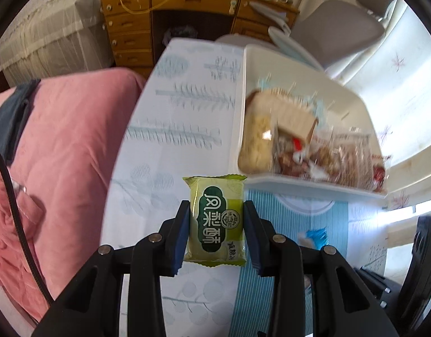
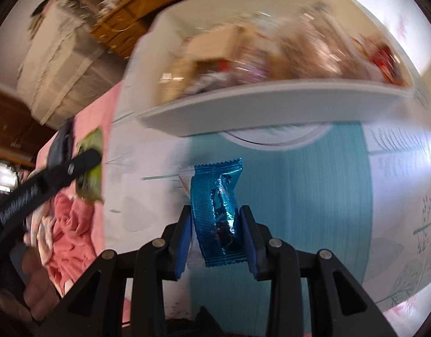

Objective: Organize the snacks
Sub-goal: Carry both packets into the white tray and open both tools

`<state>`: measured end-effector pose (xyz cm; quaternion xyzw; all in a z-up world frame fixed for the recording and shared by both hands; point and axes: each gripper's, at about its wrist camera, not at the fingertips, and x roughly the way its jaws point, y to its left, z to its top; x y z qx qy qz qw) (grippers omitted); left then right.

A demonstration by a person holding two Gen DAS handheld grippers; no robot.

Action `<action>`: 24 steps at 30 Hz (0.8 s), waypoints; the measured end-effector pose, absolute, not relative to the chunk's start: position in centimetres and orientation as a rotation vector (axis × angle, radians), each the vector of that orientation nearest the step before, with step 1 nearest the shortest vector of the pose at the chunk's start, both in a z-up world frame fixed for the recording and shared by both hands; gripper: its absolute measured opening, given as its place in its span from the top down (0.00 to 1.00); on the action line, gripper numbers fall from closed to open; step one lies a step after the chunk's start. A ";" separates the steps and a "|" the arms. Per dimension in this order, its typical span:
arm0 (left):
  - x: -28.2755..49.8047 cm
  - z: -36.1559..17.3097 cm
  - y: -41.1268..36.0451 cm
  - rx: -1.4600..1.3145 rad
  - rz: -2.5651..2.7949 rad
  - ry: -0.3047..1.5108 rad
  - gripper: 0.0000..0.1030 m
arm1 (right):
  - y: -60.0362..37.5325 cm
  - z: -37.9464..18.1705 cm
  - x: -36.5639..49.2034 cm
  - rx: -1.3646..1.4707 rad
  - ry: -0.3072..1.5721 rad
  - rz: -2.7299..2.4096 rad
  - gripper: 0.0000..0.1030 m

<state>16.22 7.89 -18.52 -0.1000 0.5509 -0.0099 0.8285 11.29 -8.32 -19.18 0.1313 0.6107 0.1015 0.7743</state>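
Note:
My left gripper [image 1: 217, 210] is shut on a green snack packet [image 1: 217, 219] with dark green lettering, held above the patterned tablecloth [image 1: 184, 129]. Ahead and to its right stands a white bin [image 1: 299, 185] holding several wrapped snacks, blurred. My right gripper [image 2: 215, 216] is shut on a shiny blue foil packet [image 2: 218, 213], with a white wrapper edge behind it. The same white bin [image 2: 243, 106] lies beyond it, full of blurred snacks. In the right wrist view the left gripper's finger [image 2: 72, 165] and the green packet [image 2: 92, 165] show at the left.
A pink blanket [image 1: 63, 151] lies left of the table. A wooden desk with drawers [image 1: 148, 22] and a grey chair [image 1: 336, 28] stand behind. A blue packet [image 1: 313, 237] shows right of my left gripper. A hand [image 2: 33, 286] holds the left tool.

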 end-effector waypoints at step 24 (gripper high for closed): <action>27.4 -10.0 4.2 -0.216 -0.253 1.051 0.66 | -10.7 -10.5 22.0 0.412 1.091 0.168 0.67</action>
